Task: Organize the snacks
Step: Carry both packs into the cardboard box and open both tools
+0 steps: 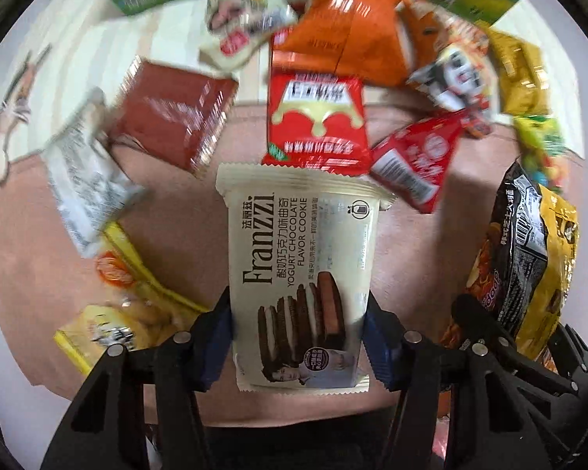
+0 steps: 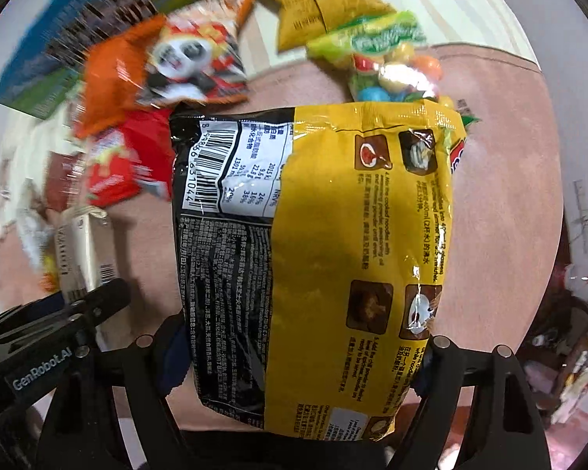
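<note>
- The left claw [image 1: 300, 337] was seen clenched on the cream Franzzi cookie packet [image 1: 302, 266], its blue pads pressed against both long sides near the packet's lower end.
- Just beyond the packet's far end a red milk-snack packet [image 1: 317, 121] was found, its print blurred past reading.
- The right claw [image 2: 302, 368] was seen grasping the yellow and black noodle bag [image 2: 325, 258] across its width; its right pad was hidden behind the bag's edge.
- Behind the bag, a green candy bag [image 2: 388, 62] was partly covered.
- To the left of the right claw, the other claw's black body was seen, cut off by the frame.
- The snacks ahead of both claws, a panda-print packet [image 2: 184, 62] among them, were smeared by blur over a pinkish cloth [image 1: 419, 258].
- Whether either packet was lifted clear of the cloth could not be told.
</note>
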Available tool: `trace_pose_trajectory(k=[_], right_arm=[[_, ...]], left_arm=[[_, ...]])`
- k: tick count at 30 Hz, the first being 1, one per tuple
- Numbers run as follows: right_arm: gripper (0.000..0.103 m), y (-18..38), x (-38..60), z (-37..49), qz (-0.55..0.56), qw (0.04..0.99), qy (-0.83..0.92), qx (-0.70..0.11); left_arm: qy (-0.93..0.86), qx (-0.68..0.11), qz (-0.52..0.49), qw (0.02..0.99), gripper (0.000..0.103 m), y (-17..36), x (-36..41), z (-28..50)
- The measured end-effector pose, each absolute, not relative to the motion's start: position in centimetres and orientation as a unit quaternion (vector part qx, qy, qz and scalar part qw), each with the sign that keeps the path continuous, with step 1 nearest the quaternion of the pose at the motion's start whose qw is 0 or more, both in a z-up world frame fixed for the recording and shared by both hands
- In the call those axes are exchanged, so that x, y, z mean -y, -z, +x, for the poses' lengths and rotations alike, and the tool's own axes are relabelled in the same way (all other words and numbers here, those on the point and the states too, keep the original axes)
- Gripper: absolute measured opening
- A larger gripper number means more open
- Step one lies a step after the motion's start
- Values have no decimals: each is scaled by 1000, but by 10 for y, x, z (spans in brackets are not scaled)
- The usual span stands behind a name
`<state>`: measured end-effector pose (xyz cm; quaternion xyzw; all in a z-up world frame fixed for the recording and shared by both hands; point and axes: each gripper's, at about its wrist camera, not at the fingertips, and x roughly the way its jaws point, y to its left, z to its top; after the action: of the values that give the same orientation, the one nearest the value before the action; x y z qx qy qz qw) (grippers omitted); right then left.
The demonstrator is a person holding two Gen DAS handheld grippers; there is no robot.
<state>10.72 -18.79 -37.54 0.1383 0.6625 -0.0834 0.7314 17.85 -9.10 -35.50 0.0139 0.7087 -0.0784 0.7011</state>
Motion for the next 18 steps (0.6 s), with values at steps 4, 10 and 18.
trace_pose_trajectory(k=[4,10,18], right_arm=[[86,337,185,103,166,748,45,-641],[86,266,185,130,181,783,-12,-595],[86,185,170,236,174,828,-66,-529]], left_arm=[[80,-681,8,728,56,321,77,193],[92,-618,-34,780,56,235,58,236],[110,-570,-71,811,57,150,37,341]])
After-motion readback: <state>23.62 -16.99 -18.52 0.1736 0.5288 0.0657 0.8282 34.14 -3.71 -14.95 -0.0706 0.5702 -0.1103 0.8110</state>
